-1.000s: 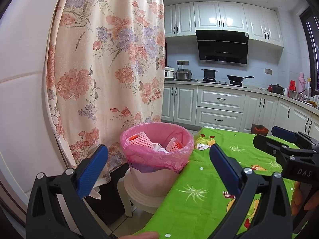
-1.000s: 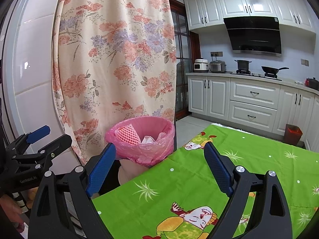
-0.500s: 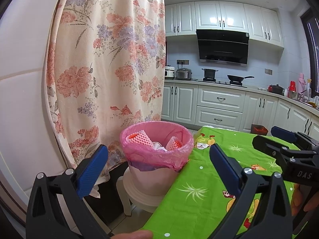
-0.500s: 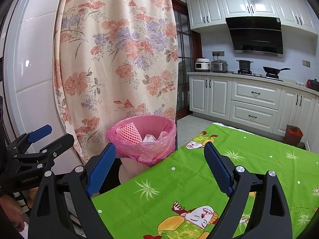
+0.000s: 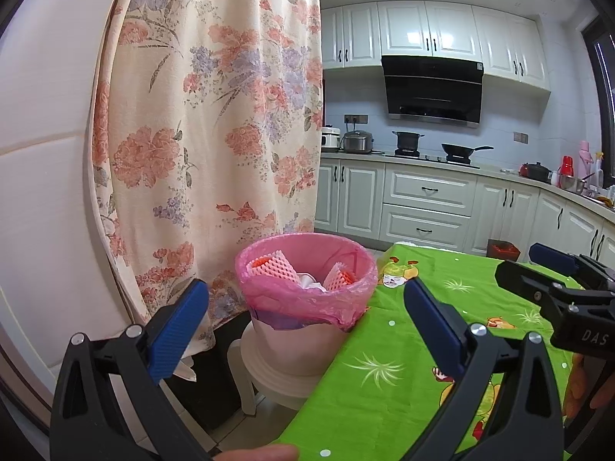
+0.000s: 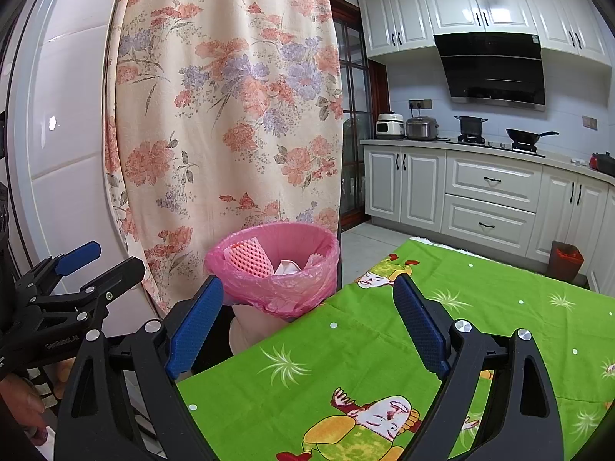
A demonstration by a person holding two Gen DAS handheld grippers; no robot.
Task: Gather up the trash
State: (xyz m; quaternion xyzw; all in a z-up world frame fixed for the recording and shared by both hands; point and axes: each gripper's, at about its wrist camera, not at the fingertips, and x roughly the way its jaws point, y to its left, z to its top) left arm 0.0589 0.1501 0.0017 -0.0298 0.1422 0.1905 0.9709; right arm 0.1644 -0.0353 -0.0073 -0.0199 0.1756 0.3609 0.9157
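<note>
Landmark: the trash bin [image 5: 303,307], pale plastic, round and tapered, set on a white stool [image 5: 269,378] just beside the near-left corner of the counter.

- Liner: a pink bag [image 5: 307,299] is fitted inside the bin, its thin, crinkled film folded out over the rim.
- Contents: two pink foam fruit nets [image 5: 271,267], open-mesh and springy, are seen leaning inside the bin; crumpled white paper [image 5: 309,281] lies between them. All collected trash in view is already in the bin.
- Counter [image 6: 384,345]: covered by a green cartoon-print cloth; no loose trash is seen on the part in view to the right of the bin.
- Left gripper [image 5: 305,326]: held released, empty, blue ribbed pads wide apart, facing the bin.
- Right gripper [image 6: 307,322]: likewise released and empty, to the right of the bin above the cloth.
- Behind the bin a floral curtain [image 5: 215,134] hangs.

Handling judgement: nets and paper are expected to be very light, soft and compressible, not fragile. The film is judged slippery and easily torn; if the bag is to be lifted, the bunched folded-over rim is the suggested hold, pinched gently.
</note>
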